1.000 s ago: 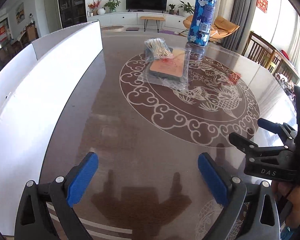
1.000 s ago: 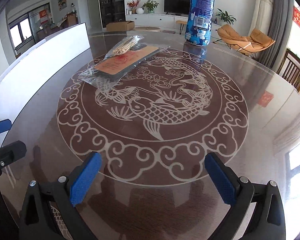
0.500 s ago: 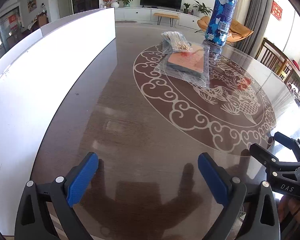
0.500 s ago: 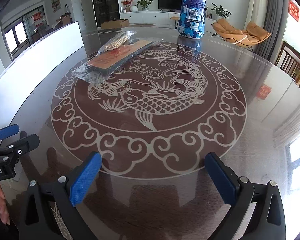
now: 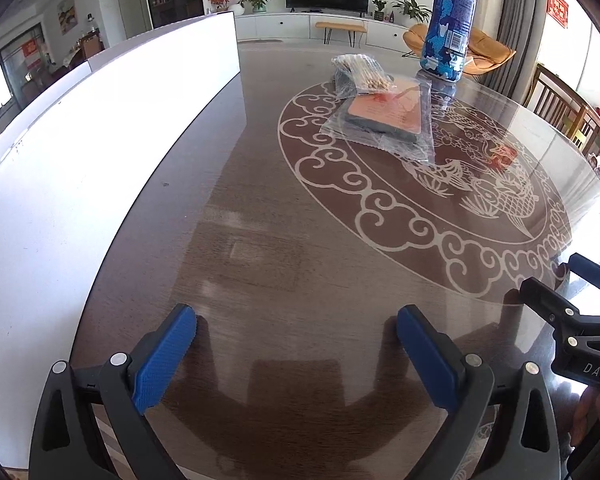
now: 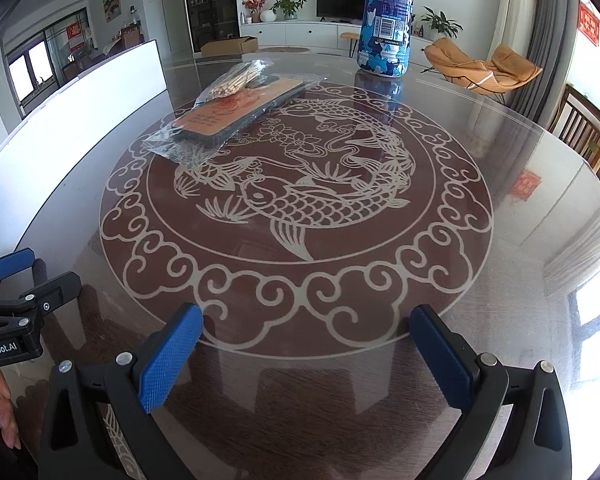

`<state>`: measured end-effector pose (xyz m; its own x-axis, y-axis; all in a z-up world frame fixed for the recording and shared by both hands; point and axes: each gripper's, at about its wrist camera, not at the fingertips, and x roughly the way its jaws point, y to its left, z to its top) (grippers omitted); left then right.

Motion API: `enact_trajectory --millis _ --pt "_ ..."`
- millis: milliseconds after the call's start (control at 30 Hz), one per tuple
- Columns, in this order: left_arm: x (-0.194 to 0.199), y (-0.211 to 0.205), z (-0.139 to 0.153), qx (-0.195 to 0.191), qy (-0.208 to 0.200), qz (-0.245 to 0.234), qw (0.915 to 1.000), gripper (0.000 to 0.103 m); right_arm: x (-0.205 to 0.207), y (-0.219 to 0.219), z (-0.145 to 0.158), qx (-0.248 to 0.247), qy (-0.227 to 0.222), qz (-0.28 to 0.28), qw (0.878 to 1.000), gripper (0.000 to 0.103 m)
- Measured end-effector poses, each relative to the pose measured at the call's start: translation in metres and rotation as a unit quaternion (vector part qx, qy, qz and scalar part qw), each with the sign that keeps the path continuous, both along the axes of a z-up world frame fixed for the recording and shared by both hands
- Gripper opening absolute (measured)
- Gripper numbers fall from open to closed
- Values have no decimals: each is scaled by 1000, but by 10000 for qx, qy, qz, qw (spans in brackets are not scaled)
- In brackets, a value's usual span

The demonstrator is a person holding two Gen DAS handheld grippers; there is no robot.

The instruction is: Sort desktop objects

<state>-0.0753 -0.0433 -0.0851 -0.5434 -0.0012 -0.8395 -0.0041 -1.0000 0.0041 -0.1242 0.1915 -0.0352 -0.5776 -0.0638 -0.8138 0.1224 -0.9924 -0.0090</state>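
We count one blue patterned bottle (image 6: 387,20), one bag of thin sticks (image 6: 236,80), one flat orange-faced item in clear wrap (image 6: 230,114) (contents unclear), one white board (image 5: 100,152), and two grippers: left gripper (image 5: 296,344), right gripper (image 6: 306,344).

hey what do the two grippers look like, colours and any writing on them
Both grippers are black plastic clamp frames with silver rivets and two fingers tipped with textured blue pads. The left gripper shows part of a white word ending "enRobot.AI" on its side in the right wrist view. The right gripper has "DAS" printed in white, seen in the left wrist view. No cables or sleeves are visible.
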Motion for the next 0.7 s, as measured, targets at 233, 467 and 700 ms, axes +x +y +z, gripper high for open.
enact_trajectory --millis 233,467,700 --pt "1 0 0 -2 1 -24 10000 103 0 0 0 -1 0 0 10000 103" --pt "1 -1 0 -1 3 -24 10000 103 0 0 0 -1 -1 0 10000 103" --pt "1 -1 0 -4 3 -27 10000 103 0 0 0 -1 -1 1 10000 103"
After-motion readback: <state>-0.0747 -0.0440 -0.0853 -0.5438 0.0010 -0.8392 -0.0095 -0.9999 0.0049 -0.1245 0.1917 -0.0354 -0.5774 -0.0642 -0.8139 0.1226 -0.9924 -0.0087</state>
